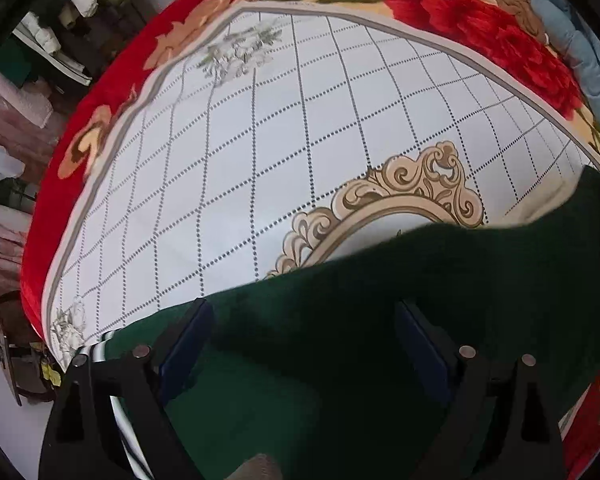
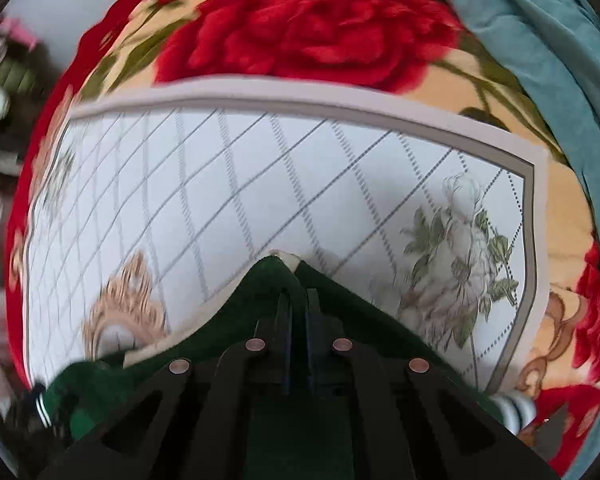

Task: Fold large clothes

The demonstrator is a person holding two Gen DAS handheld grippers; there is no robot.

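On the white quilted mat with dotted grid lines (image 2: pixel 260 184) lies the dark green knit garment (image 1: pixel 380 320); my right gripper (image 2: pixel 296 304) pinches its raised edge, my left gripper (image 1: pixel 304 320) gapes above it, so I should draw the fold across evenly.

Both wrist views look steeply down, close over bed; share checked white mat (image 1: pixel 260 152) (image 2: pixel 220 200).

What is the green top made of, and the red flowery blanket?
The green top looks like a soft knit or fleece: matte, a bit fuzzy, with striped ribbed trim at its edge. The blanket looks like thick plush fleece: its red flowers show a deep, fluffy pile with a slight sheen. Both are guesses from the look alone.
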